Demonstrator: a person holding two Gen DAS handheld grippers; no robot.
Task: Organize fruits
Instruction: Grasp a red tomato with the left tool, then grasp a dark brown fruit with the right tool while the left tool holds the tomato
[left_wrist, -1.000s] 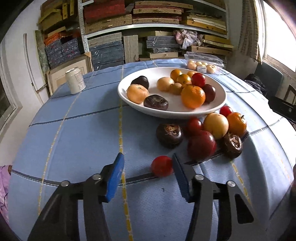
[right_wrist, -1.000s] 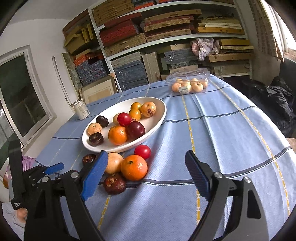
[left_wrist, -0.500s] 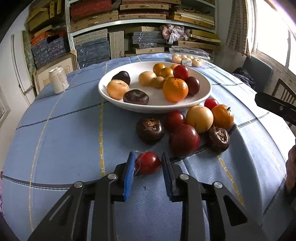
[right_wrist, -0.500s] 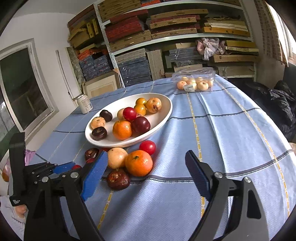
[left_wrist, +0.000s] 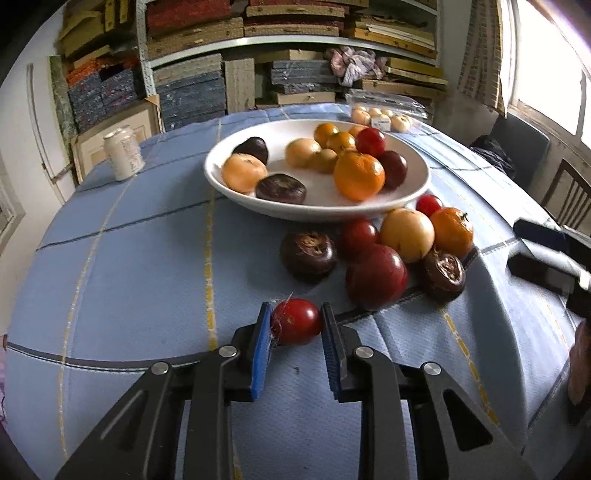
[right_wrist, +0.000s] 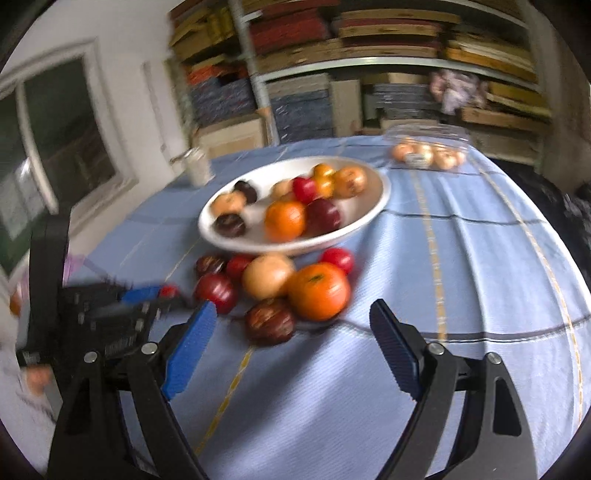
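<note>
My left gripper (left_wrist: 295, 323) is shut on a small red tomato (left_wrist: 296, 321) at table height, in front of the loose fruit. A white bowl (left_wrist: 417, 188) behind it holds several oranges, dark fruits and red ones. Loose fruit lies before the bowl: a dark red apple (left_wrist: 376, 275), a brown fruit (left_wrist: 308, 253), a yellow fruit (left_wrist: 406, 234) and an orange (left_wrist: 452, 230). My right gripper (right_wrist: 293, 325) is open and empty, hovering just before the orange (right_wrist: 319, 291) and a brown fruit (right_wrist: 269, 321). The left gripper (right_wrist: 147, 295) shows at its left, as does the bowl (right_wrist: 380, 195).
A white can (left_wrist: 123, 152) stands at the table's far left. A clear plastic pack of small fruits (left_wrist: 382, 112) lies at the far right behind the bowl. Shelves of stacked boards fill the back wall. A blue checked cloth (left_wrist: 129, 266) covers the table.
My left gripper closed its jaws from wide open onto the small red tomato. My right gripper moved forward and lower toward the loose fruit, and its view is blurred by motion.
</note>
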